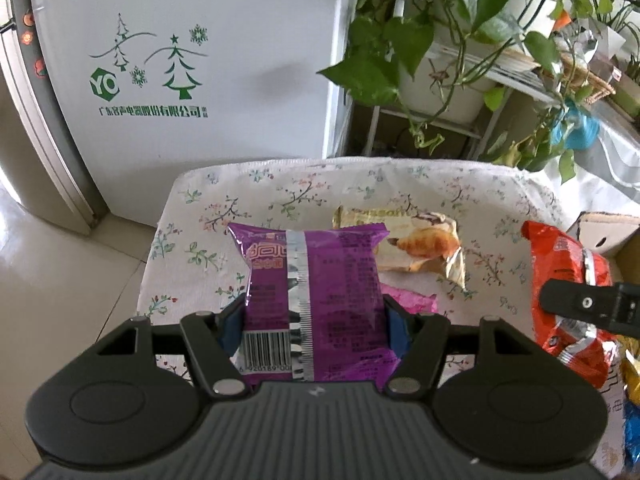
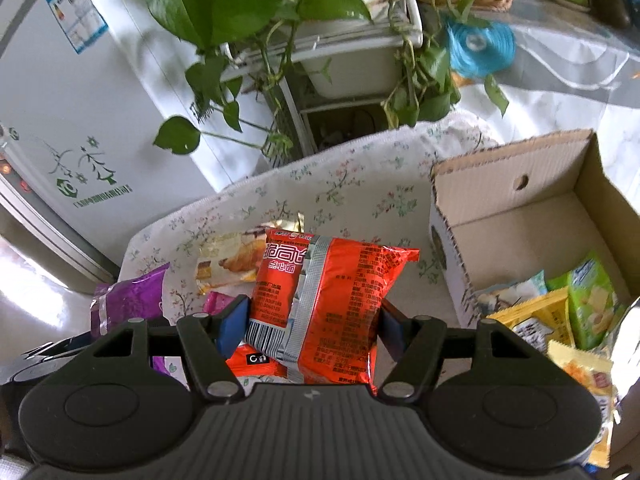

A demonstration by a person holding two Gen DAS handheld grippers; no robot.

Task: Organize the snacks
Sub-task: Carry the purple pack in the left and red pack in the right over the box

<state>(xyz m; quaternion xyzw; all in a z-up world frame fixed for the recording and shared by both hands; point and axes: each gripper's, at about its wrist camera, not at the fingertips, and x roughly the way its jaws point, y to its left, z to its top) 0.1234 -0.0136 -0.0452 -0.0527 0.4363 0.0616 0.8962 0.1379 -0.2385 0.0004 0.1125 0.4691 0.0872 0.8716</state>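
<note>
Snacks mid-sort on a small table w/ floral cloth (image 1: 280,184). Left gripper (image 1: 316,316) is clamped on a purple snack pack (image 1: 332,280): blue pads press both its sides, jaws roughly half apart, pack upright w/ back seam and barcode facing the camera, lifted clear of the cloth. Right gripper (image 2: 314,320) grips an orange-red noodle pack (image 2: 340,308) the same way, pads on both sides, pack tilted a bit, silver seam up, also off the cloth.

Croissant pack (image 1: 420,248) lies flat on the cloth toward the far edge, behind the purple pack in left wrist view. Pink wrapper (image 1: 408,298) lies just nearer than it, partly hidden by the purple pack. In right wrist view a 2nd orange wrapper (image 2: 256,360) lies on the cloth under the held noodle pack.

Cardboard box (image 2: 500,192) sits at the table's right side, open top, far wall has a round hole. Inside, at its near end: a green pack (image 2: 592,304), yellow pack (image 2: 536,320), a pale blue-white pack (image 2: 508,292), and another yellow pack (image 2: 580,372) closest to the camera. Far end of the box floor is bare.

Beyond the table's far edge: white fridge (image 1: 200,60) w/ green tree print at left, potted vine plant (image 1: 440,40) on a stand at right.
</note>
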